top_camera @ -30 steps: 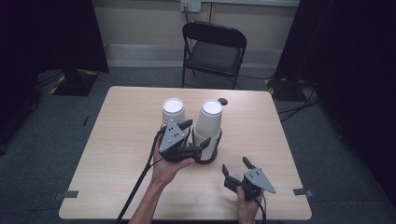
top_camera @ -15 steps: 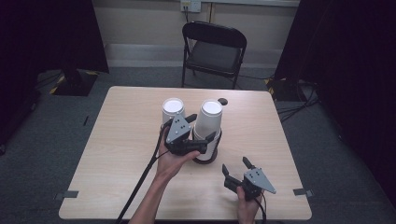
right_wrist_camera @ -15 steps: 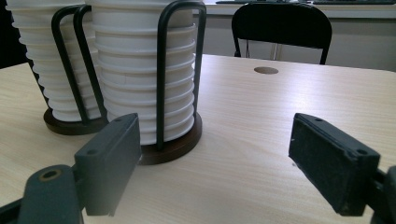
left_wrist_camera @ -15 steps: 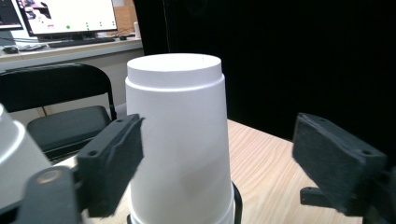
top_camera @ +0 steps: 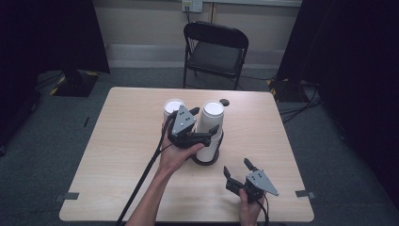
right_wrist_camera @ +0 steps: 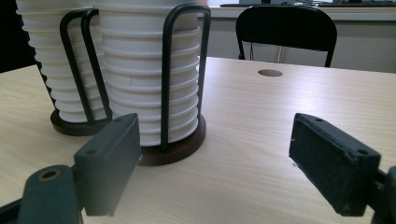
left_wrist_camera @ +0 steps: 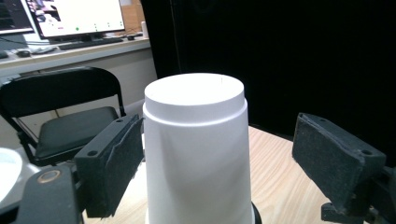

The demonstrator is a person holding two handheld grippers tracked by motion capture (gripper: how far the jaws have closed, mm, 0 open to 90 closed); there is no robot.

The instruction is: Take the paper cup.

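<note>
A light wooden table (top_camera: 117,155) carries two cup racks (right_wrist_camera: 170,151) side by side.

A black folding chair (top_camera: 215,52) stood behind the far edge of the light wooden table (top_camera: 117,141), seat facing it. A round hole (top_camera: 225,102) sat near the tabletop's far edge. Wall outlet (top_camera: 192,5) above the chair. Monitor (left_wrist_camera: 77,16) and keyboard (left_wrist_camera: 91,43) rested on a desk (left_wrist_camera: 70,53).

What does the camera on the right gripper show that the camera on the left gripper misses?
The right gripper view shows the ribbed stacks of cups in black wire holders on round dark bases, and a hole in the table. The left gripper view shows one upturned cup's flat bottom between its open jaws, and computer screens. Both show the black chair and the wooden table.
</note>
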